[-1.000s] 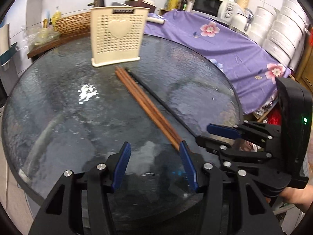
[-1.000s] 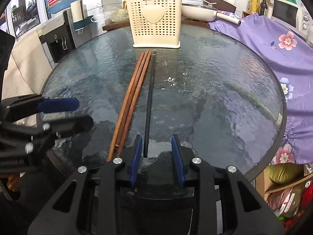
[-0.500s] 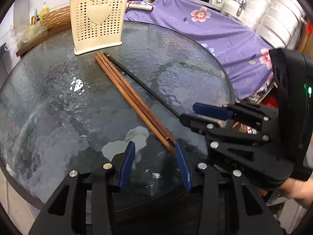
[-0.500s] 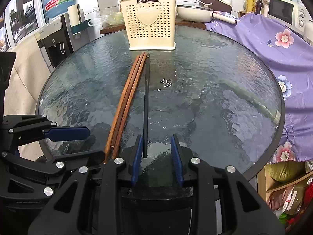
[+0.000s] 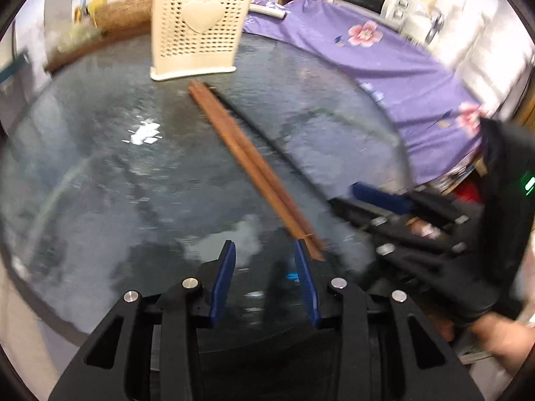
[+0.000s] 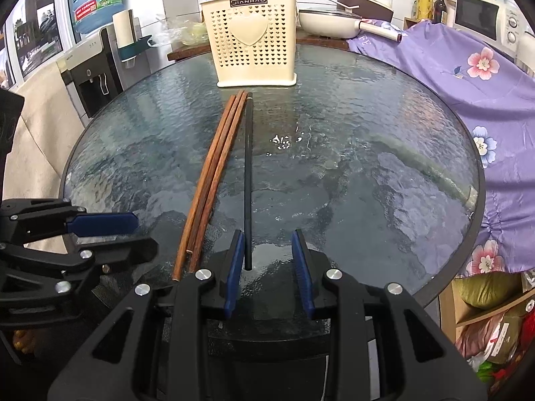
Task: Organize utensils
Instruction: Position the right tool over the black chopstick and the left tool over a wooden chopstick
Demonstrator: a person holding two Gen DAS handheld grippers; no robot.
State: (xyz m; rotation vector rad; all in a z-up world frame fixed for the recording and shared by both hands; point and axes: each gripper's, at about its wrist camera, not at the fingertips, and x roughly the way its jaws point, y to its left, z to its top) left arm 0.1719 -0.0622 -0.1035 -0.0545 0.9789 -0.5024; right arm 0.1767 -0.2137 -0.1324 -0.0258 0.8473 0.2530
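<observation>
Right tongs (image 6: pixel 269 260) stand open around the black chopstick (image 6: pixel 247 180); left tongs (image 5: pixel 264 277), open and empty, flank the brown chopsticks (image 5: pixel 247 163).

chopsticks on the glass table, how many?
3. Two brown wooden chopsticks lie side by side; one black chopstick lies just right of them, its near end between the right gripper fingers. None visibly hidden on the table.

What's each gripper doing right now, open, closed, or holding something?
Left gripper: open, holding nothing; brown chopsticks end beside its right jaw.
Right gripper: open, black chopstick end between its jaws, not clamped.
</observation>
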